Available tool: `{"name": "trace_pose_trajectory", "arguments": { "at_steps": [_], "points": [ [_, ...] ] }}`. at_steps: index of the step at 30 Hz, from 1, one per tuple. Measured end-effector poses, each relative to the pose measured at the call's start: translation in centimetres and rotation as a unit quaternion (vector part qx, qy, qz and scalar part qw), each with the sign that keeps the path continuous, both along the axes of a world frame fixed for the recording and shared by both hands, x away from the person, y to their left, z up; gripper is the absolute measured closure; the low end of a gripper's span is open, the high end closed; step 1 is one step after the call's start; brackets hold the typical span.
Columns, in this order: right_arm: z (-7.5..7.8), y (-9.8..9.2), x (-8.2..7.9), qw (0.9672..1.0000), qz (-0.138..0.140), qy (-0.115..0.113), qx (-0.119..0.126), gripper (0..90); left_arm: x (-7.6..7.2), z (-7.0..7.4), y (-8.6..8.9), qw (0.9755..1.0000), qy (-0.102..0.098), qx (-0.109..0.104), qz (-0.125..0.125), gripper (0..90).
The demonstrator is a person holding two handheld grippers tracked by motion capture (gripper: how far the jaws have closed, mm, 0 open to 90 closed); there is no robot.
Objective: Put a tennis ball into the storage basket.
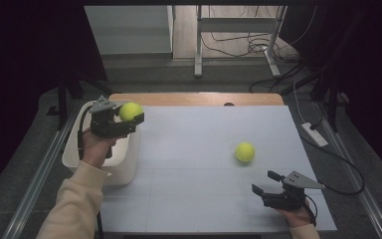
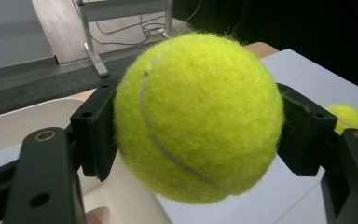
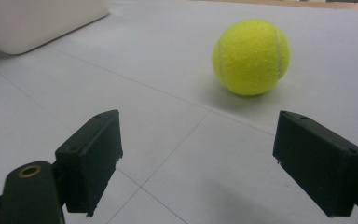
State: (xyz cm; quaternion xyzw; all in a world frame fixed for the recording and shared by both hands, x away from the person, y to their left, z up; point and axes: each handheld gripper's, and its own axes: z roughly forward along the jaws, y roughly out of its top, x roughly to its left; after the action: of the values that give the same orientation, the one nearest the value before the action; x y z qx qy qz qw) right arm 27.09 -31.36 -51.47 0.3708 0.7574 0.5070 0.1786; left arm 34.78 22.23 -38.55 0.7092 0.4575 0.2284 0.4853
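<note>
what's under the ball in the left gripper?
The held tennis ball, clamped in the left gripper, hangs over the near rim of the white bin at the table's left edge. The left gripper view shows white rim beneath it; the ball and gripper cover most of the bin's inside.

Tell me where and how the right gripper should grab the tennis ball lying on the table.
Grip the loose tennis ball across its widest middle, one pad on each side. It is round, so any pair of opposite sides should do. It rests free on the white table with bare surface around it. The right gripper is open and already faces it, so coming in low and straight ahead looks simplest.
</note>
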Motion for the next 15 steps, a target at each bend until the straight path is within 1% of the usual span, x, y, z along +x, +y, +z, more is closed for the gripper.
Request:
{"name": "trace_pose_trajectory", "arguments": {
  "at_steps": [1, 6, 12, 15],
  "points": [
    [0.0, 0.0, 0.0, 1.0000, 0.000, 0.000, 0.000, 15.3, 0.2, 0.0, 0.3, 1.0000, 0.002, -0.003, 0.005, 26.3],
    [0.0, 0.0, 0.0, 1.0000, 0.000, 0.000, 0.000, 15.3, 1.1, -0.2, 1.1, 0.9997, 0.010, 0.006, 0.021, 26.3],
    [0.0, 0.0, 0.0, 1.0000, 0.000, -0.001, 0.000, 15.3, 1.8, -0.4, 1.7, 0.9992, 0.015, 0.008, 0.035, 26.2],
    [0.0, 0.0, 0.0, 1.0000, 0.000, -0.001, -0.002, 15.4, 2.0, -0.4, 1.9, 0.9991, 0.017, 0.014, 0.035, 26.3]
  ]
}}
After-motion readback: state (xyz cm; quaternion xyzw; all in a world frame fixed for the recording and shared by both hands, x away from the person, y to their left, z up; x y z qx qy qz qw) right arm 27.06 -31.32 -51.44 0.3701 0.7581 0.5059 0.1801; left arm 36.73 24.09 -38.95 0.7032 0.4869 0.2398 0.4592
